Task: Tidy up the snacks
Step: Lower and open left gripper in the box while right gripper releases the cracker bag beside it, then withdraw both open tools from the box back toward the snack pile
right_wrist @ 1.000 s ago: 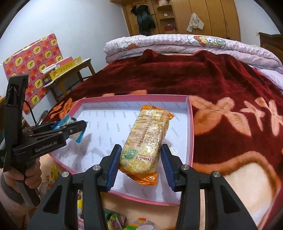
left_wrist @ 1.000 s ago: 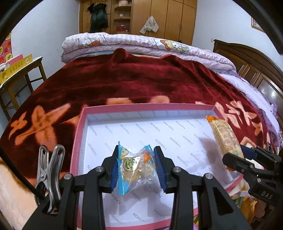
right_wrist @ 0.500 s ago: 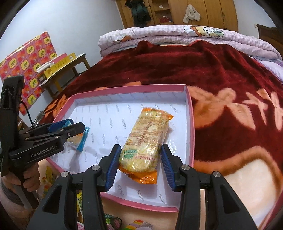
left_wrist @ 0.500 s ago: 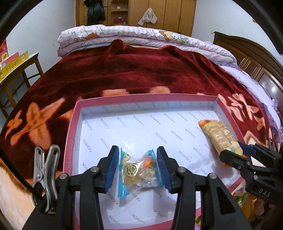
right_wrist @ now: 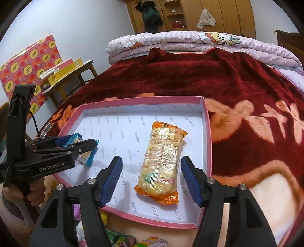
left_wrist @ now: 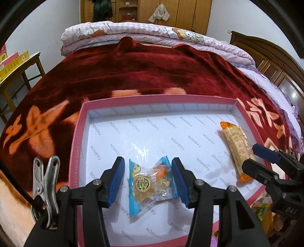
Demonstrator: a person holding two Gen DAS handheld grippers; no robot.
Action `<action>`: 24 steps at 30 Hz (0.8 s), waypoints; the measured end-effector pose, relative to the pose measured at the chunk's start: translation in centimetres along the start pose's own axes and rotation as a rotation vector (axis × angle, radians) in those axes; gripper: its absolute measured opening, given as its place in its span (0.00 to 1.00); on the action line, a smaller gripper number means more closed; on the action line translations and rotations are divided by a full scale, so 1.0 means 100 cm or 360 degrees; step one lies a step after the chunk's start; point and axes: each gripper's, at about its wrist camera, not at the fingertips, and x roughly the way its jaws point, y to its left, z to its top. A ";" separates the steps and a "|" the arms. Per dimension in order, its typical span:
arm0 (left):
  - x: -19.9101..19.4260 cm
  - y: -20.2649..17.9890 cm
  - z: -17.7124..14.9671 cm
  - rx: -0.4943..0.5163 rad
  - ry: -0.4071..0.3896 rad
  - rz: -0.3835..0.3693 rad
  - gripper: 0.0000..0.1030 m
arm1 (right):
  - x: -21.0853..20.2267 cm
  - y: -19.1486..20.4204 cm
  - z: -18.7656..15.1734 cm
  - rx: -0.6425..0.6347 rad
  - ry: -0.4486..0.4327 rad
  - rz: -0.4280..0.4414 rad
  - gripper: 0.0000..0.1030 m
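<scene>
Both snacks lie flat in the shallow pink-rimmed white cardboard box point(left_wrist: 79, 133) on the bed: blue-edged clear candy packet point(left_wrist: 150, 183) between the opening left tool point(left_wrist: 148, 180), orange-ended yellow biscuit pack point(right_wrist: 161, 161) between the opening right tool point(right_wrist: 152, 178) (pads clear, releasing both)

From my seat I see a dark red blanket point(left_wrist: 152, 72) with peach flowers covering the bed, and a folded checked quilt point(left_wrist: 155, 35) lying across its far end. Wooden wardrobes point(right_wrist: 218, 15) line the back wall, a dark jacket point(right_wrist: 151, 16) hanging there. At the left, a small wooden table point(right_wrist: 76, 71) carries a yellow box point(right_wrist: 64, 71).
</scene>
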 end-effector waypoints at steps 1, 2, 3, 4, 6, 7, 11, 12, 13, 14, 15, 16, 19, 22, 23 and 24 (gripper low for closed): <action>-0.003 0.000 -0.001 0.0006 -0.0008 0.0006 0.53 | -0.001 0.001 0.000 0.0007 -0.0002 0.0015 0.69; -0.005 0.000 -0.002 0.0011 -0.0013 0.0008 0.53 | -0.002 0.001 0.000 0.0008 -0.0005 0.0020 0.69; -0.007 -0.001 -0.002 0.0018 -0.0017 0.0010 0.53 | -0.003 0.002 0.000 0.0008 -0.0008 0.0019 0.69; -0.011 -0.001 -0.003 0.0023 -0.0023 0.0011 0.53 | -0.005 0.003 -0.001 0.0008 -0.0013 0.0014 0.69; -0.017 -0.002 -0.003 0.0022 -0.0032 0.0007 0.53 | -0.008 0.005 -0.002 0.0014 -0.0013 0.0017 0.69; -0.021 -0.003 -0.003 0.0019 -0.0038 -0.0001 0.53 | -0.011 0.006 -0.002 0.0015 -0.0014 0.0021 0.69; -0.034 -0.006 -0.003 0.0021 -0.0066 -0.0016 0.53 | -0.019 0.008 -0.003 0.0016 -0.0029 0.0014 0.69; -0.037 -0.007 -0.004 0.0022 -0.0074 -0.0018 0.53 | -0.022 0.008 -0.003 0.0022 -0.0036 0.0020 0.69; -0.040 -0.008 -0.004 0.0022 -0.0078 -0.0019 0.53 | -0.023 0.009 -0.004 0.0026 -0.0038 0.0023 0.69; -0.043 -0.008 -0.006 0.0025 -0.0079 -0.0023 0.53 | -0.026 0.009 -0.004 0.0035 -0.0041 0.0028 0.69; -0.045 -0.010 -0.006 0.0028 -0.0080 -0.0024 0.53 | -0.028 0.009 -0.005 0.0039 -0.0044 0.0031 0.69; -0.048 -0.010 -0.007 0.0033 -0.0083 -0.0024 0.53 | -0.029 0.009 -0.006 0.0043 -0.0047 0.0031 0.69; -0.054 -0.011 -0.009 0.0040 -0.0091 -0.0018 0.53 | -0.033 0.009 -0.008 0.0061 -0.0053 0.0038 0.69; -0.060 -0.011 -0.012 0.0029 -0.0094 -0.0017 0.53 | -0.037 0.009 -0.010 0.0072 -0.0064 0.0047 0.69; -0.061 -0.011 -0.013 0.0024 -0.0094 -0.0018 0.53 | -0.039 0.010 -0.011 0.0078 -0.0069 0.0049 0.69; -0.062 -0.011 -0.014 0.0021 -0.0095 -0.0019 0.53 | -0.041 0.010 -0.012 0.0082 -0.0073 0.0054 0.69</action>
